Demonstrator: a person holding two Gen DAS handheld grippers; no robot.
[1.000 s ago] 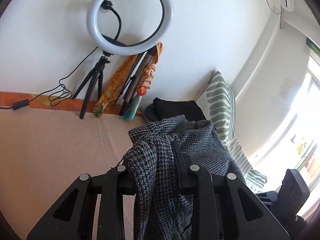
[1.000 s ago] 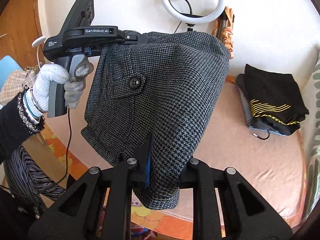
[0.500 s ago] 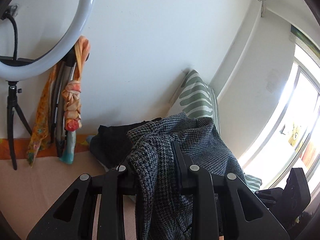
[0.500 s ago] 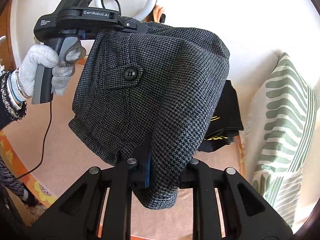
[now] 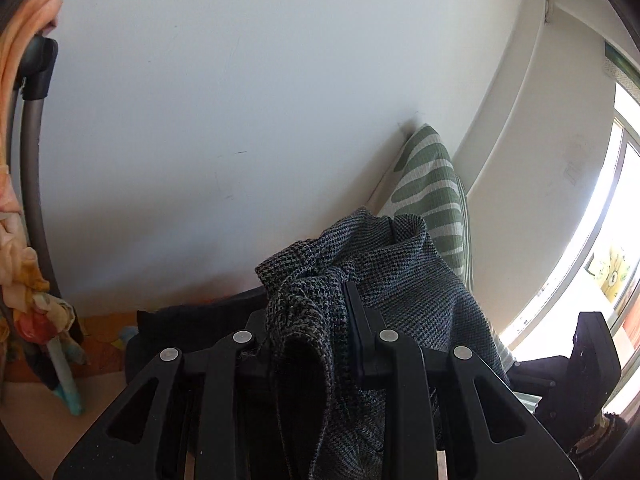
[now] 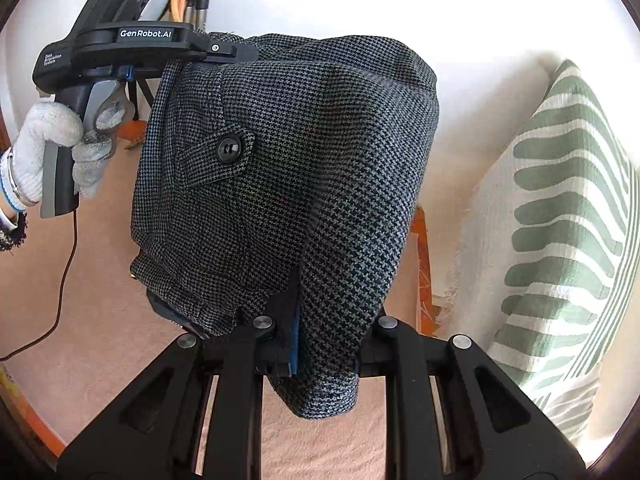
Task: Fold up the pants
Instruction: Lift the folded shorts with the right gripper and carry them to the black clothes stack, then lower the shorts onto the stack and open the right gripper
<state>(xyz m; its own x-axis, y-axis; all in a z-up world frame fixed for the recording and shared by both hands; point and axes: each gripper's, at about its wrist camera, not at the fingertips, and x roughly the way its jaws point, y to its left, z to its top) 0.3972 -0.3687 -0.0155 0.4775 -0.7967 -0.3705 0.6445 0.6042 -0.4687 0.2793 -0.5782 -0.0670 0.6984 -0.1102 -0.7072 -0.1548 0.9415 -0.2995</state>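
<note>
both grippers pinch the pants [image 6: 288, 168] mid-air: left gripper [image 6: 224, 50] far left, right gripper [image 6: 320, 336] near; striped pillow [image 6: 560, 232] right.

The pants [image 6: 304, 184] are dark grey houndstooth wool, folded into a thick hanging bundle held up in the air above the pink bedcover [image 6: 100, 300]. A buttoned pocket flap with one black button [image 6: 229, 148] faces outward. The upper fold is rounded and taut; the lower edges hang bunched just above the bedcover, left of the striped pillow [image 6: 560, 240]
</note>
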